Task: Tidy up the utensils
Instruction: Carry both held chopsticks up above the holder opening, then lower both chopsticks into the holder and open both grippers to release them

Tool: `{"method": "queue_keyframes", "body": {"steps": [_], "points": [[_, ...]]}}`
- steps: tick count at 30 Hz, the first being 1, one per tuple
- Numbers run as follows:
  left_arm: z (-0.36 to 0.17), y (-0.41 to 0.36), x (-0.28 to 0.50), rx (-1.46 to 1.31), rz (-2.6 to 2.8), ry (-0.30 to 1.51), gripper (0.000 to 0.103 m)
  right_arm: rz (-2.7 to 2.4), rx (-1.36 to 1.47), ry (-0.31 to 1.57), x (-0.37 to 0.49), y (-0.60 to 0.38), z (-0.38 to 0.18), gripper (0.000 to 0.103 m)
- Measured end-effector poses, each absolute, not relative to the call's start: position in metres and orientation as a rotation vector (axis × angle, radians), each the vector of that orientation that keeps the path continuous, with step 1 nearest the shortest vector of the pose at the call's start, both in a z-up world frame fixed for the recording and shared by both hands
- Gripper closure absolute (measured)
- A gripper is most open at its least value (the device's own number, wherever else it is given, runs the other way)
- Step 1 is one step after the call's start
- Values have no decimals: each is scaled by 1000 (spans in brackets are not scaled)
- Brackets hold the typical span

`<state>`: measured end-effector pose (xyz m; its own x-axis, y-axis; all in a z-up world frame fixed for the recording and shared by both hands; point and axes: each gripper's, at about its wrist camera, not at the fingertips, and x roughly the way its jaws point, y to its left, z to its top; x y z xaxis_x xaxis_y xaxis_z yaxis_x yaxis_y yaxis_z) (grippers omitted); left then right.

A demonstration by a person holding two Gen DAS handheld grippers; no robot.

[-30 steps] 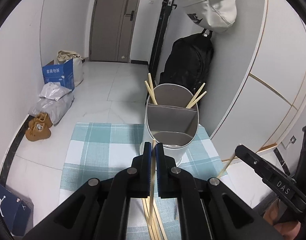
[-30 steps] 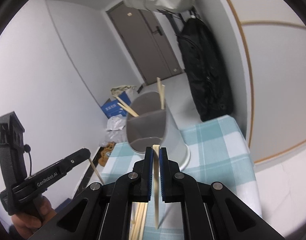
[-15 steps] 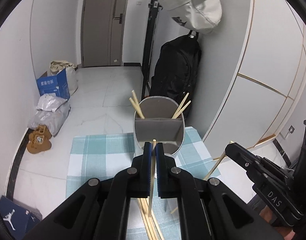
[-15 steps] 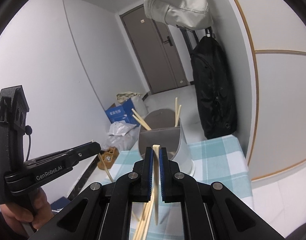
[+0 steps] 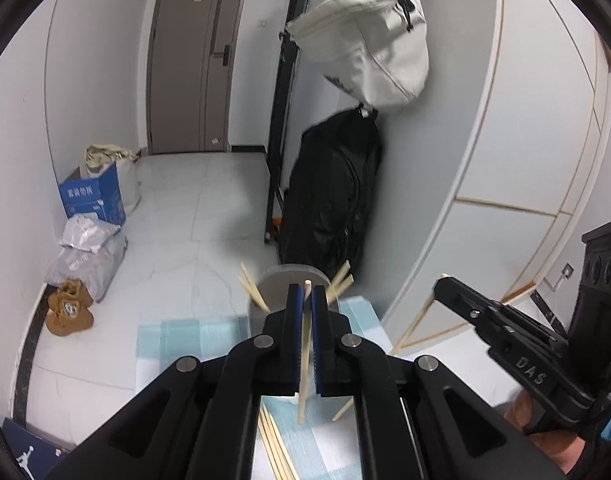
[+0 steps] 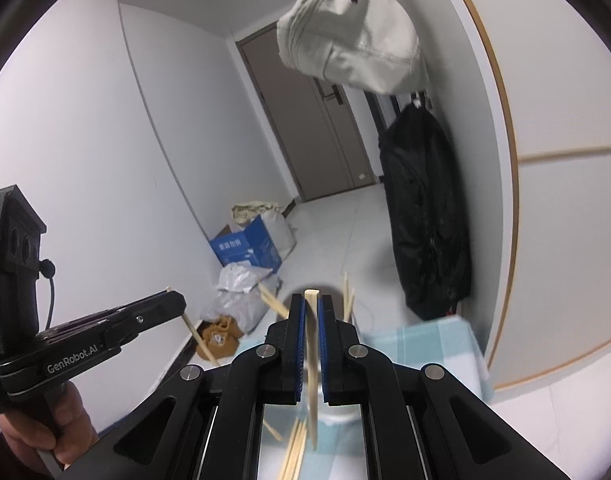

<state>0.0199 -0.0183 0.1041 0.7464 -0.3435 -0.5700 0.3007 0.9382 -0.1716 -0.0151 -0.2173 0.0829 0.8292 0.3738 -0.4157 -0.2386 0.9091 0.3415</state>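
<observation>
With each gripper's fingers clamped on an upright chopstick [image 5: 304,344], the holder [image 5: 265,292] lies just beyond and below both grippers.

Plain white walls [image 5: 105,80] are enclosing a narrow hallway; pale glossy floor tiles [image 5: 193,216] are reflecting soft, even light. A grey-brown double door [image 5: 189,60] with a dark lever handle is standing shut at the far end. An off-white canvas bag [image 5: 369,36] is hanging high on a black coat stand [image 5: 281,120], a black backpack [image 5: 333,196] hanging under it. White wardrobe panels [image 5: 525,120] with thin gold trim are lining the right side. Along the left wall a blue cardboard box [image 5: 91,196], grey plastic parcels [image 5: 89,252] and tan boots [image 5: 67,312] are sitting.
</observation>
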Motion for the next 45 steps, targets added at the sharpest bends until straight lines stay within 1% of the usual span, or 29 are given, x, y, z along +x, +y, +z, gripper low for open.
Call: {"method": "queue_keyframes", "body": {"steps": [13,19,23,33,39,45], "points": [[150,-20,64,-72,-338,578,103,351,270,395,33,-224,152,98],[152,-23,92,-73,-335,573,103,341,273,375,69,-226,168,98],[142,-23,111,-92,-339,586,103,339,262,388,92,-222,162,98],[96,-23,140,-138,-356,664,103,329,253,484,132,-217,117,98],[82,-28,145,-129,-381,705,103,343,221,511,134,-211,100,98],[79,-36,138,-75,-401,706,103,349,180,516,128,-206,91,98]]}}
